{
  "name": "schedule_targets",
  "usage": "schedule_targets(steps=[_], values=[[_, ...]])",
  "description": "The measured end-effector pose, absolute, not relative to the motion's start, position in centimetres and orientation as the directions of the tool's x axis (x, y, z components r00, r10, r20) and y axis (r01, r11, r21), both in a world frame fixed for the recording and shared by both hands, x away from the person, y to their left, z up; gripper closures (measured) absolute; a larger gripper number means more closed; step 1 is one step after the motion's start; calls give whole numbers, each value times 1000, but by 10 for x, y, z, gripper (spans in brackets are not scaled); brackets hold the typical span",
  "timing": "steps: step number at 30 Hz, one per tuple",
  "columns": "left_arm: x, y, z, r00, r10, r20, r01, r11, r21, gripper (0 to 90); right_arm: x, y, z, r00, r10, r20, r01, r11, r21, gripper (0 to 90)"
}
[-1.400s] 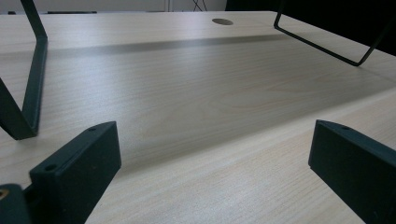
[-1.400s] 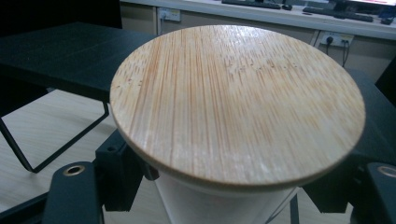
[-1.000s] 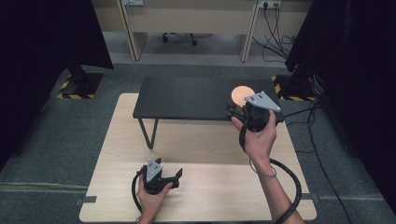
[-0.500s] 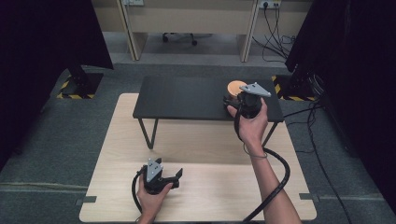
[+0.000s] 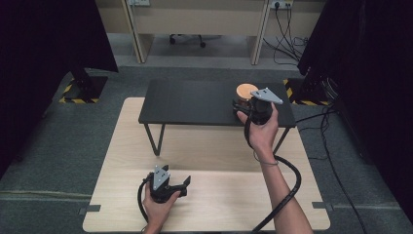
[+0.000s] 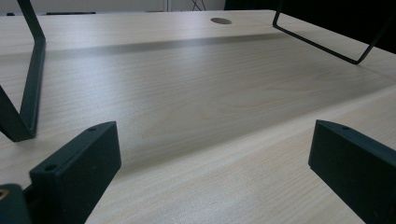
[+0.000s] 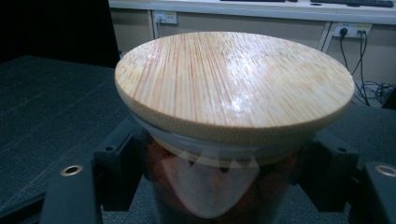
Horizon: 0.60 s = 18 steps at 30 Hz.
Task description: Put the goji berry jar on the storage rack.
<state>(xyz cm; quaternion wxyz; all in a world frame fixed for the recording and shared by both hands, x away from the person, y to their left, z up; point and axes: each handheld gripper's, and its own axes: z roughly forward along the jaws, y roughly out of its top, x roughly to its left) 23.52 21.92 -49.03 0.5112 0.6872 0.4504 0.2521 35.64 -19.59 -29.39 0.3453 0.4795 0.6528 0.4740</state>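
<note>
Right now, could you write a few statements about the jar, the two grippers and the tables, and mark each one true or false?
1. The jar has a round bamboo lid on it. True.
2. The right gripper has a jaw on either side of the jar. True.
3. The jar stands on the light wooden table. False: it stands on the black raised table.
4. The left gripper is closed on a metal leg. False: its jaws are wide apart over bare wood, holding nothing.
5. The jar is empty. False: reddish-brown contents show through the glass.
</note>
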Motion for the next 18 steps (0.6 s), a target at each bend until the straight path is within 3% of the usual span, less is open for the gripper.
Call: schedule_targets(steps=[12, 13, 14, 15, 18], values=[[235, 220, -490, 467, 877, -118, 363, -68, 929, 17, 357, -196, -294, -302, 953, 7, 297, 88, 951, 260], [235, 220, -490, 467, 876, -119, 363, -67, 929, 16, 356, -196, -296, -304, 953, 4, 290, 89, 953, 195], [235, 220, -490, 466, 877, -119, 363, -67, 929, 16, 356, -196, -296, -304, 953, 4, 290, 89, 953, 195], [235, 220, -490, 466, 877, -119, 363, -67, 929, 16, 352, -193, -296, -282, 959, 0, 281, 83, 956, 34], [235, 220, -490, 467, 877, -117, 363, -69, 929, 17, 347, -194, -294, -285, 958, -1, 269, 81, 960, 8]])
